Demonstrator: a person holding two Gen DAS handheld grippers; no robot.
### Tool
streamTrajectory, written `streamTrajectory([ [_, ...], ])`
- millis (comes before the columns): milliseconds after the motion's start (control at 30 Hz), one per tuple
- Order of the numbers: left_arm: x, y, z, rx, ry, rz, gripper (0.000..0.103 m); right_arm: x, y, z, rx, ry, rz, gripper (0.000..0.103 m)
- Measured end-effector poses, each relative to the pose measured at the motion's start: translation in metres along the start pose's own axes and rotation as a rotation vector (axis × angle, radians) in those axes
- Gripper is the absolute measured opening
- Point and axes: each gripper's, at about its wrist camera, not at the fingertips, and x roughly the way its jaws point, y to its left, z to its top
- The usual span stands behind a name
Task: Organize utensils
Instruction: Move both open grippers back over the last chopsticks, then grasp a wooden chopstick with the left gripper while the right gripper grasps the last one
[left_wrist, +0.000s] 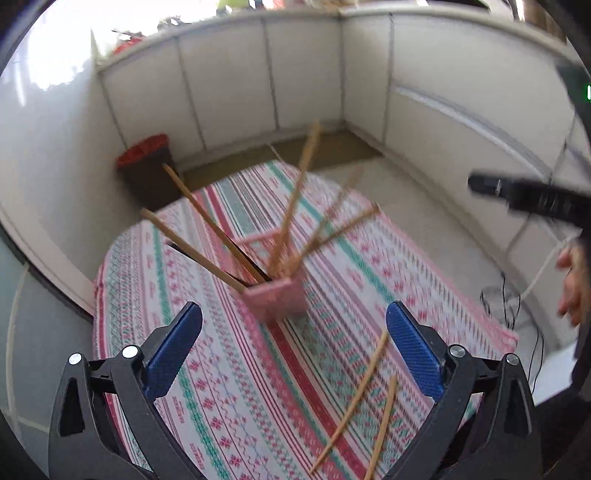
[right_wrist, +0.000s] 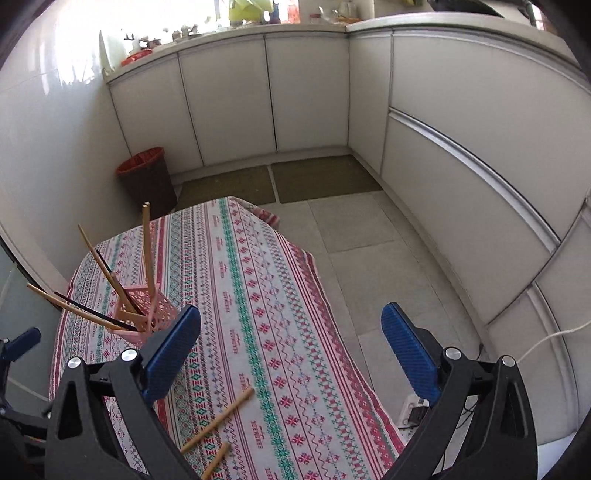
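Both the left gripper (left_wrist: 294, 334) and the right gripper (right_wrist: 290, 338) stand with their blue pads wide apart, holding nothing. Two loose wooden chopsticks (left_wrist: 351, 404) lie on the striped patterned tablecloth (left_wrist: 229, 406) nearest the jaws. Farther along it, the pink square lattice plastic holder (right_wrist: 142, 314) stands with several wooden and dark chopsticks (right_wrist: 107, 273) leaning out.

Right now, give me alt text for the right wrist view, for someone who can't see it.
The open right gripper hangs over a patterned tablecloth, holding nothing. Two loose wooden chopsticks lie on the cloth near it, and a pink basket at left holds several more. White cabinets stand behind.
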Motion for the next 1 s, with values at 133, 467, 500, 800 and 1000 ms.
streamTrajectory([
  [133,0.044,-0.032,-0.014,0.074,0.161,-0.055,0.096,0.001,-0.019,-0.005,0.076,0.045,0.003,0.095],
  [467,0.131,-0.104,-0.024,0.225,0.331,-0.117,0.071,0.019,-0.075,-0.019,0.291,0.162,-0.007,0.095],
  [500,0.14,-0.105,-0.023,0.213,0.344,-0.126,0.069,0.022,-0.082,-0.021,0.332,0.187,0.014,0.095],
  [800,0.177,-0.101,-0.024,0.197,0.396,-0.19,0.026,0.047,-0.092,-0.036,0.444,0.328,0.097,0.095],
  [1000,0.17,-0.083,-0.036,0.218,0.383,-0.15,0.006,0.066,-0.067,-0.055,0.362,0.417,0.088,0.095],
])
